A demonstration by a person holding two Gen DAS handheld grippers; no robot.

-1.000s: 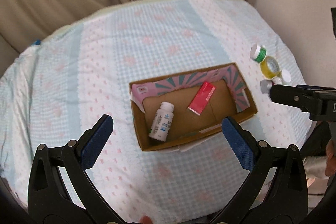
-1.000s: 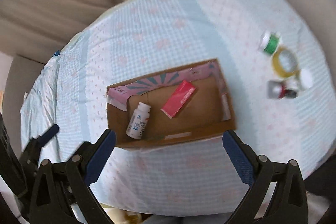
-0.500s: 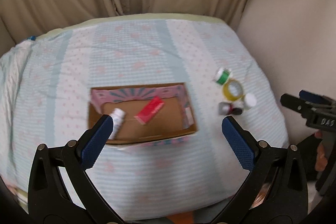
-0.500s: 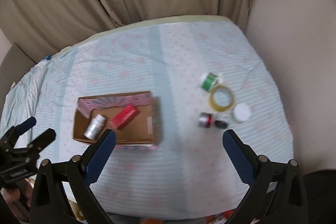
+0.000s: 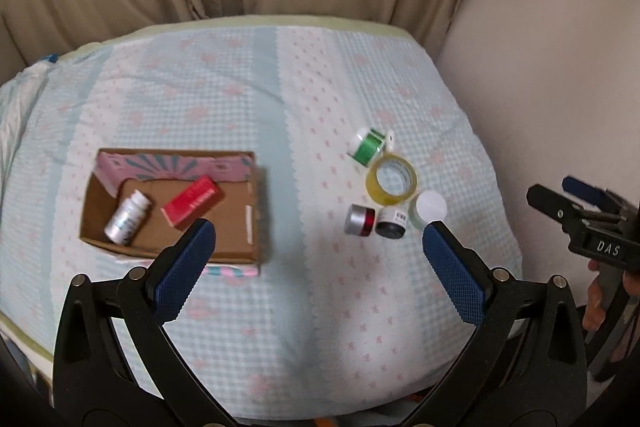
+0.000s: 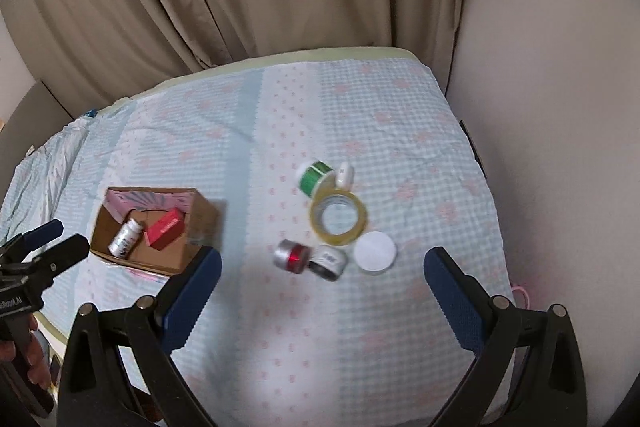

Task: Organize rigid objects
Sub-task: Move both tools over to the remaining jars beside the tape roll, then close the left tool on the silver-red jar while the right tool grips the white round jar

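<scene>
— Above the bed's near edge, how are the tools held?
— Both the left gripper and the right gripper are spread wide, and nothing is gripped.
— What is seen beyond them?
— A silver-and-red tin, a dark jar, a white lid, a tape roll and a green spool are clustered on the checked bedspread. Well apart to the left, a cardboard box is seen, with a white bottle and a red carton laid inside.

Soft, even indoor light — slight motion blur around the cardboard box; fisheye bending, dark corners.
</scene>
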